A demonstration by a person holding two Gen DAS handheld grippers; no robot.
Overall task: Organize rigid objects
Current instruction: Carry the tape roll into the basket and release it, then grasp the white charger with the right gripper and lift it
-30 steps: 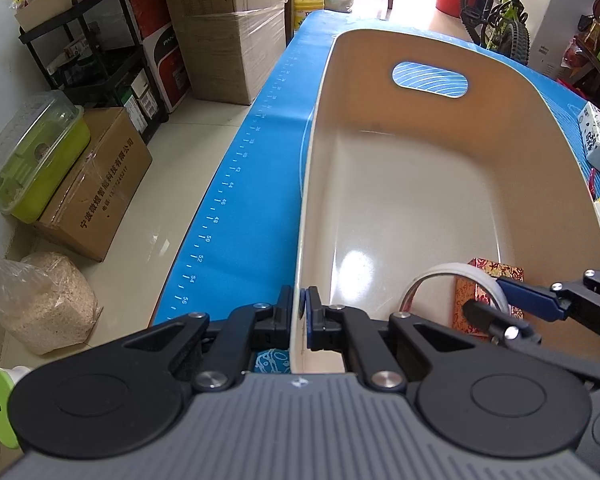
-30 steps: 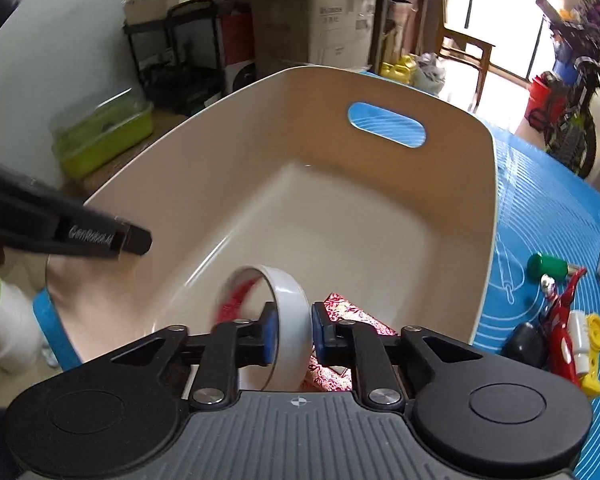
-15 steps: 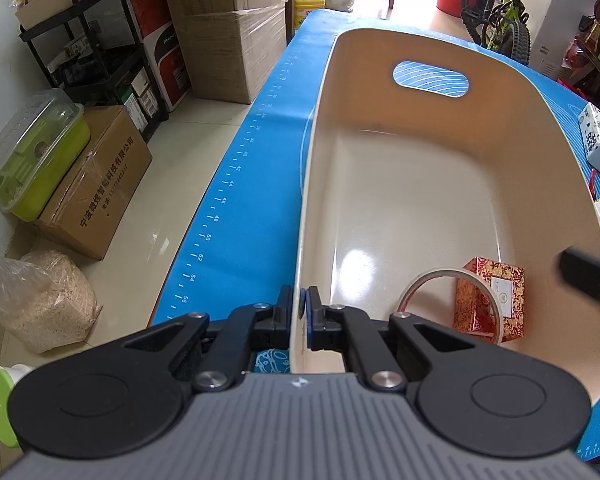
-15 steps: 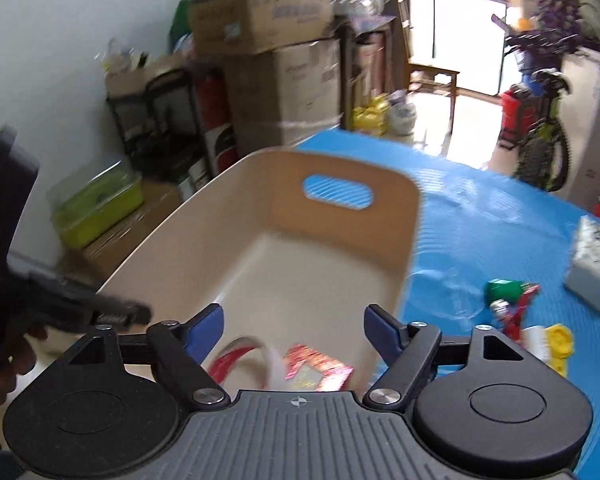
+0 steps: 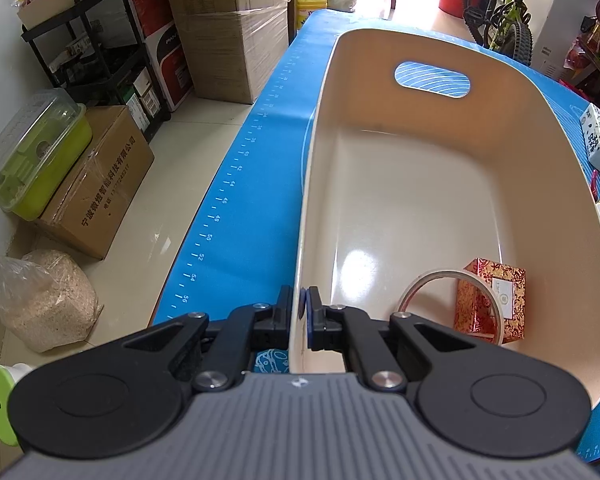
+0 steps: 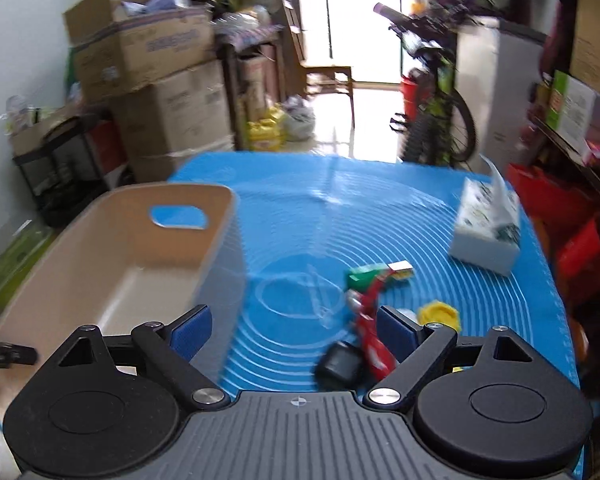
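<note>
A beige bin [image 5: 440,48] with a handle slot stands on the blue mat [image 5: 236,200]. My left gripper [image 5: 299,316] is shut on the bin's near rim. Inside the bin a roll of tape [image 5: 452,300] leans against a red patterned box [image 5: 496,300]. In the right wrist view the bin [image 6: 112,248] is at the left. My right gripper [image 6: 296,328] hangs over the mat, its jaws still opening with nothing between them. Ahead of it lie a red toy [image 6: 370,320], a black object [image 6: 340,366], a green piece [image 6: 366,274] and a yellow cap [image 6: 438,314].
A tissue box [image 6: 486,236] stands at the mat's far right. Left of the table lie cardboard boxes [image 5: 96,184], a green lidded container [image 5: 36,156] and a bag of grain [image 5: 46,296] on the floor. A bicycle [image 5: 500,12] is beyond the table.
My right gripper let go of the tape roll in the bin, opened wide and swung right and up, out over the mat toward the toys. The left gripper has kept still on the rim.
</note>
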